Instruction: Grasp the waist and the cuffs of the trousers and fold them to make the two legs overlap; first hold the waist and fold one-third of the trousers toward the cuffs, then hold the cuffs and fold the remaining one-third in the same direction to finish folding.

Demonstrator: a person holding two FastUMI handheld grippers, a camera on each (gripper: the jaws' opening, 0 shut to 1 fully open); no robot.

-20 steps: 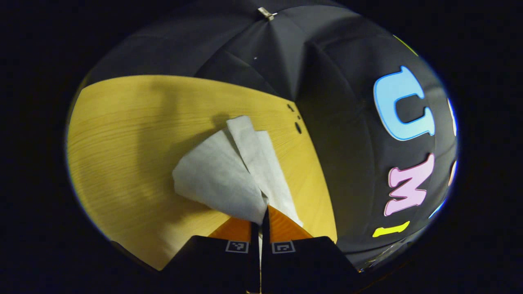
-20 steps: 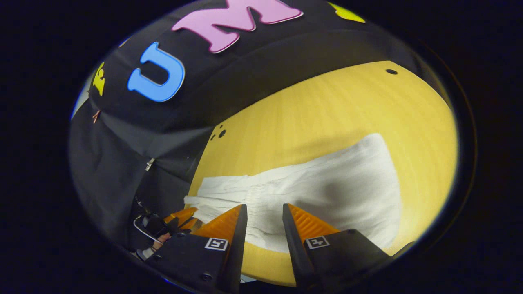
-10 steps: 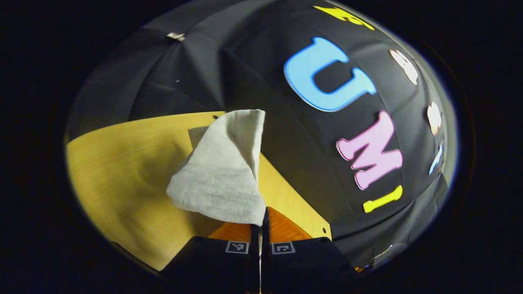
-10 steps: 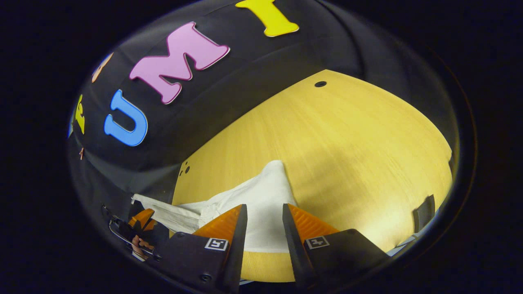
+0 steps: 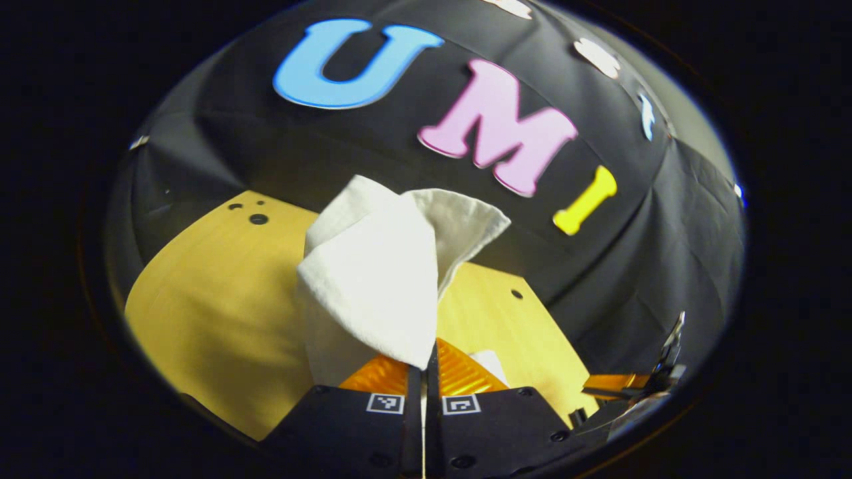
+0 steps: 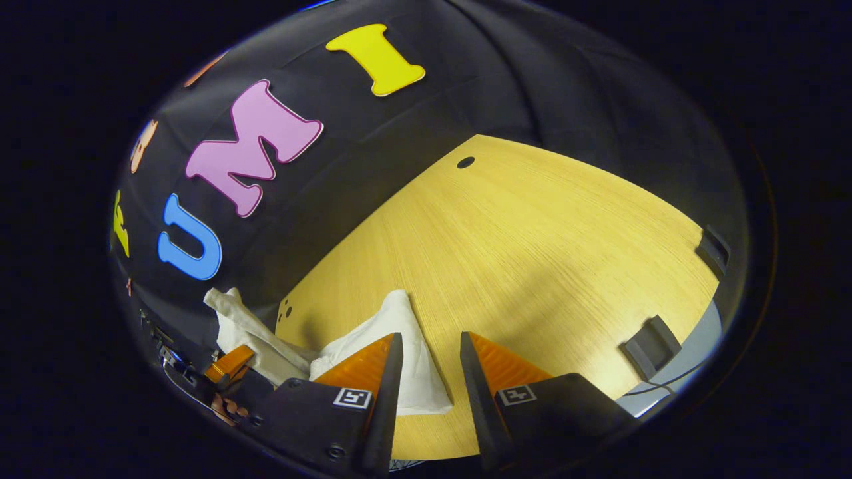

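The white trousers (image 5: pixel 373 286) hang bunched from my left gripper (image 5: pixel 424 362), which is shut on a fold of the cloth and holds it up off the wooden table (image 5: pixel 213 313). In the right gripper view the rest of the trousers (image 6: pixel 416 379) lie on the table (image 6: pixel 532 266), partly under one finger and reaching into the gap of my right gripper (image 6: pixel 429 352). That gripper is open, and neither finger presses on the cloth. The left gripper (image 6: pixel 229 362) shows at the lower left with raised cloth (image 6: pixel 243 322) above it.
Small holes mark the tabletop (image 5: pixel 258 218) (image 6: pixel 465 161). Two dark clamps (image 6: pixel 652 346) (image 6: pixel 712 245) sit on the table's right edge. The black booth wall stands close behind the table. A hand (image 6: pixel 226 407) holds the left gripper. The other gripper's finger (image 5: pixel 616 381) shows low right.
My left gripper has lifted its end of the trousers off the table and swung toward the back wall. The cloth before my right gripper has drawn in and bunched.
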